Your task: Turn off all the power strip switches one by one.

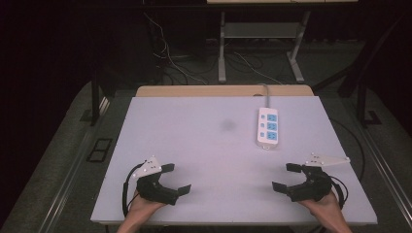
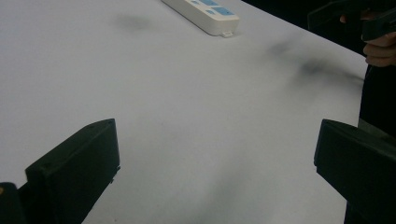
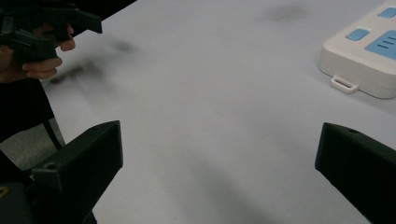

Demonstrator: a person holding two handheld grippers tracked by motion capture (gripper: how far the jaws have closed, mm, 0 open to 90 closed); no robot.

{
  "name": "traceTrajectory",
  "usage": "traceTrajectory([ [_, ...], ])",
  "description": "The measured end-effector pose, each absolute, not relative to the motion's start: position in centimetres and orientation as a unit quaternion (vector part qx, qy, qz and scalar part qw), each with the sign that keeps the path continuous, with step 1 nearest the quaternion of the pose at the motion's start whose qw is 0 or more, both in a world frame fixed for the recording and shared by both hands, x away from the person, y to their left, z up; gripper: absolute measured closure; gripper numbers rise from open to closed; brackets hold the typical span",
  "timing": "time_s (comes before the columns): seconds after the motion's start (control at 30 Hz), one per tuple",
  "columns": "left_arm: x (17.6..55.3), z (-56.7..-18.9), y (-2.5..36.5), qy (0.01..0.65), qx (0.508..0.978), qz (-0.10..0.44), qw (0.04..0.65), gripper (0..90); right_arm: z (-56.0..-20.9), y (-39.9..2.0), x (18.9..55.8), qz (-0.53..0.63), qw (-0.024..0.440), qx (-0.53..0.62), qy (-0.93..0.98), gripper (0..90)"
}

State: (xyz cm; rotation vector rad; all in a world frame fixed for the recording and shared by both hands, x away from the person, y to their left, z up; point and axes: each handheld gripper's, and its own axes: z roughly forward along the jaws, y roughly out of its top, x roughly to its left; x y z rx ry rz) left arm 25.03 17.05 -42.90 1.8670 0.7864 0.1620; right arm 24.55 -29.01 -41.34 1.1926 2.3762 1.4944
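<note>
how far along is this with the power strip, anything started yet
Nothing looks done: the power strip lies untouched at the table's far right, nothing plugged into it. Nothing is in hand either; the left tongs and right tongs both sit open and empty near the front edge. Reaching and handling the strip is all still ahead.
</note>
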Motion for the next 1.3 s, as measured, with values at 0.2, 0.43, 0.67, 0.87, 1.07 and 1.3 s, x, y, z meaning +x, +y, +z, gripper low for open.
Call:
traceTrajectory([
  [0.2, 25.1, -42.9, 17.2, 0.33, 0.781, 0.07, 0.526, 0.0, -41.1, -28.7, 24.7, 0.485, 0.044, 0.389, 0.782, 0.7],
  [0.43, 25.0, -42.9, 17.2, 0.331, 0.78, 0.073, 0.526, 0.0, -41.0, -28.4, 25.2, 0.473, 0.041, 0.393, 0.787, 0.7],
  [0.67, 25.1, -43.0, 17.2, 0.33, 0.782, 0.071, 0.523, 0.0, -40.6, -28.1, 25.9, 0.466, 0.039, 0.394, 0.791, 0.7],
  [0.87, 25.2, -43.1, 16.9, 0.329, 0.784, 0.07, 0.522, 0.0, -40.0, -27.6, 26.8, 0.461, 0.038, 0.386, 0.798, 0.7],
  [1.07, 25.1, -43.1, 16.9, 0.328, 0.785, 0.07, 0.522, 0.0, -39.7, -27.1, 27.2, 0.448, 0.038, 0.379, 0.809, 0.7],
  [1.3, 25.2, -43.2, 16.8, 0.328, 0.785, 0.069, 0.52, 0.0, -39.0, -26.6, 28.0, 0.437, 0.033, 0.367, 0.821, 0.7],
])
